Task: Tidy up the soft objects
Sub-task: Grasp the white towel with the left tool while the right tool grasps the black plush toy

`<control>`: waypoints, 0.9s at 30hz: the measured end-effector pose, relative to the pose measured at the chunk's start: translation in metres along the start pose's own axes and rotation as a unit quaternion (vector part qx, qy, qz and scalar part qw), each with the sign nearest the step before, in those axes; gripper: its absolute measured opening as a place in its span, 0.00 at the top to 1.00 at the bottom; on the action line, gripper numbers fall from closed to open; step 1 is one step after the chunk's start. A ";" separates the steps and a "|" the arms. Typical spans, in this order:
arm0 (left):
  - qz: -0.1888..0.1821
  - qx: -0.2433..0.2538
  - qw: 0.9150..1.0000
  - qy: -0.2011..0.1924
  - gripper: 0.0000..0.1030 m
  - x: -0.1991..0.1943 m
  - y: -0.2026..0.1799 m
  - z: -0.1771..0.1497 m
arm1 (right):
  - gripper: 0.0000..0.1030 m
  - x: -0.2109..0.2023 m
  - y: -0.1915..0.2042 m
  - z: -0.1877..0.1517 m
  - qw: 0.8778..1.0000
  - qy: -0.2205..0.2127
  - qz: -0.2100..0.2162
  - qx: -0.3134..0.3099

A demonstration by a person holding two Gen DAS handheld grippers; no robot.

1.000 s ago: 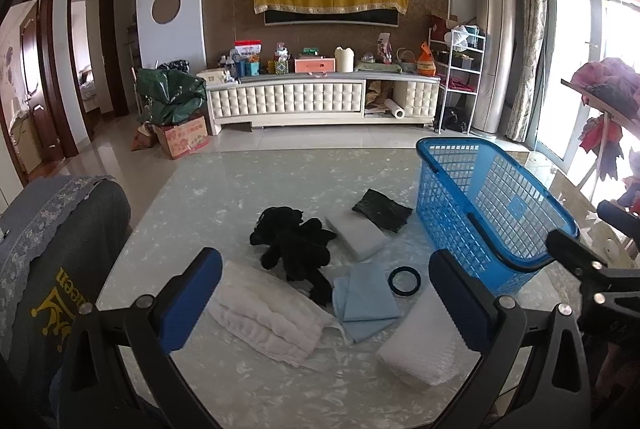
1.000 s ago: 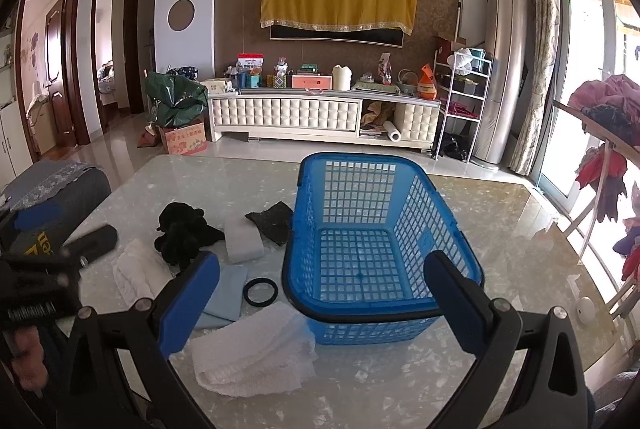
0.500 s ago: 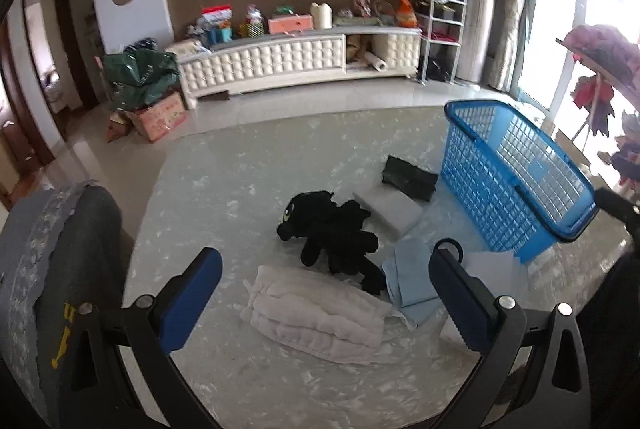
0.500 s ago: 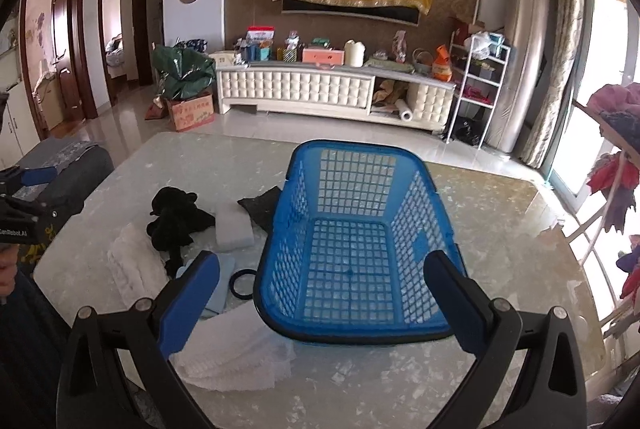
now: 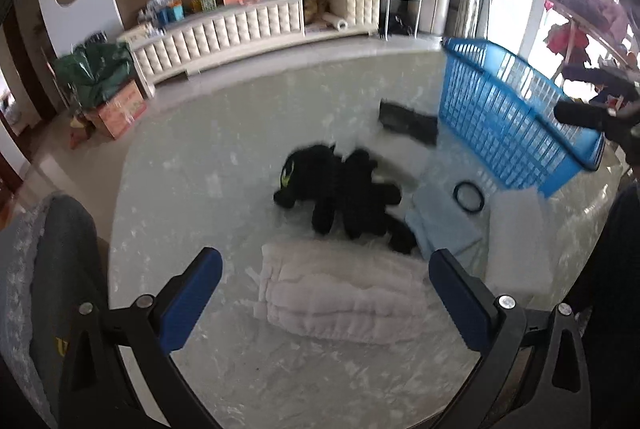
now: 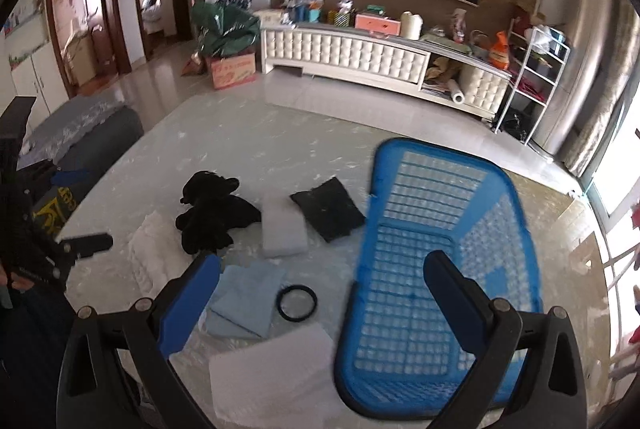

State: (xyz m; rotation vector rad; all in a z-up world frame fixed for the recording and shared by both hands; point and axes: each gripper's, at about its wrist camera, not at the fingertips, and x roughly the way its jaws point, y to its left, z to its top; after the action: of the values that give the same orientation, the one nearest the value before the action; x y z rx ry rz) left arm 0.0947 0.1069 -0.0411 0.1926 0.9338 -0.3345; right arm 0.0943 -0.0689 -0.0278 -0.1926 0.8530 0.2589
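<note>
A black plush toy (image 5: 344, 193) (image 6: 212, 209) lies mid-table. In front of it lies a folded white quilted cloth (image 5: 340, 293) (image 6: 152, 253). Beside them lie a light blue cloth (image 5: 440, 221) (image 6: 244, 297), a white foam pad (image 5: 516, 241) (image 6: 272, 377), a grey-white pad (image 6: 282, 225) and a dark cloth (image 5: 408, 119) (image 6: 328, 209). A blue mesh basket (image 5: 516, 125) (image 6: 440, 269) stands at the right, empty. My left gripper (image 5: 326, 301) is open above the white cloth. My right gripper (image 6: 322, 297) is open above the basket's left edge.
A black ring (image 5: 468, 193) (image 6: 298, 303) lies on the blue cloth's edge. A grey chair back (image 5: 48, 269) stands at the table's left side. The marble table (image 5: 192, 189) ends at a floor with a TV cabinet (image 6: 360, 57) beyond.
My left gripper has moved down and closer to the white quilted cloth. My right gripper has shifted left, so the basket now sits to the right in its view.
</note>
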 end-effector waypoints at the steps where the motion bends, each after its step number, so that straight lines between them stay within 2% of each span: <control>1: -0.008 -0.009 1.000 0.008 0.00 0.006 0.005 -0.003 | 0.00 0.004 0.004 0.002 1.000 0.005 0.005 -0.009; 5: -0.032 -0.033 0.998 0.038 0.00 0.028 0.020 -0.012 | 0.00 0.026 0.019 0.012 0.999 0.028 0.026 -0.029; 7: -0.027 -0.033 0.998 0.049 0.00 0.038 0.024 -0.017 | 0.00 0.038 0.026 0.014 0.998 0.040 0.039 -0.036; 9: -0.024 -0.031 0.997 0.061 0.00 0.048 0.027 -0.020 | 0.03 0.050 0.032 0.018 0.997 0.048 0.034 -0.046; 11: -0.032 -0.038 0.996 0.073 0.00 0.059 0.032 -0.023 | 0.05 0.064 0.038 0.022 0.997 0.057 0.031 -0.051; 15: -0.046 -0.054 0.993 0.097 0.00 0.072 0.040 -0.027 | 0.09 0.089 0.051 0.030 0.994 0.083 0.059 -0.050; 27: -0.048 -0.082 0.988 0.121 0.01 0.105 0.047 -0.029 | 0.10 0.130 0.070 0.043 0.984 0.138 0.096 -0.061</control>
State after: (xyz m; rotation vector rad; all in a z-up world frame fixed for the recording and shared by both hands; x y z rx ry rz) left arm 0.1468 0.1385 -0.1423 0.0372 1.2090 -0.3264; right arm 0.1863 0.0284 -0.1041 -0.2649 1.1333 0.4727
